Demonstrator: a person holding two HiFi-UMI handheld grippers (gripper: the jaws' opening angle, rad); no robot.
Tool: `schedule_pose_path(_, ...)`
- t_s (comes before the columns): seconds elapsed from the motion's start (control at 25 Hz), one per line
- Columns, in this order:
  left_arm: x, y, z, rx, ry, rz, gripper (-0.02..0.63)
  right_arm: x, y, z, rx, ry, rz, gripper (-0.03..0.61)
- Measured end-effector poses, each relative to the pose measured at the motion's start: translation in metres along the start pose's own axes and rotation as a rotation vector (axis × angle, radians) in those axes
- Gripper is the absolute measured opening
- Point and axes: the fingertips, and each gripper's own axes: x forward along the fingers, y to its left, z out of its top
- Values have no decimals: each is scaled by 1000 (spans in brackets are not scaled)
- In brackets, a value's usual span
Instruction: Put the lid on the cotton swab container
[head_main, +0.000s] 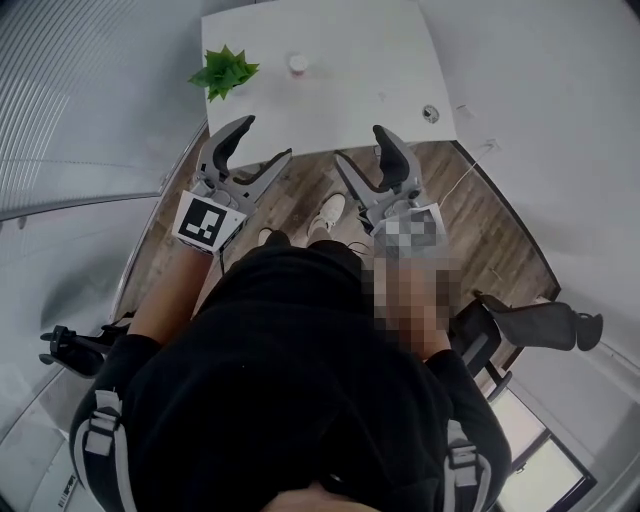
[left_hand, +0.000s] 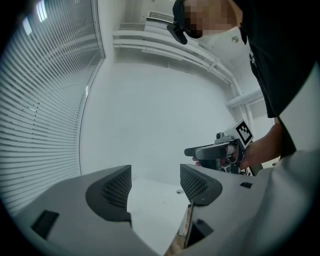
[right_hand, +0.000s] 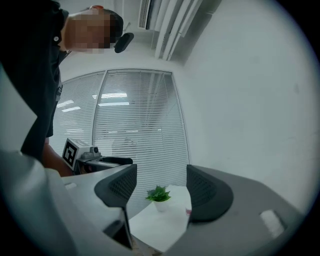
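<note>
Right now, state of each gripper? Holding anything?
Left gripper: open, empty.
Right gripper: open, empty.

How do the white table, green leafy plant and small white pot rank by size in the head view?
White square table
Green leafy plant
Small white round pot and small grey round piece near the right edge: look alike in size, so unranked.
</note>
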Motion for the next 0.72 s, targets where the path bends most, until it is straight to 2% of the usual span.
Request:
schedule_pose_path(0.36, 78, -5, 5, 15, 31, 46, 298, 9, -80, 12, 14, -14, 67, 308)
schedule_pose_path(0.72, 126, -15, -3, 29, 80, 146, 299, 12, -138, 2, 53, -2, 161, 308)
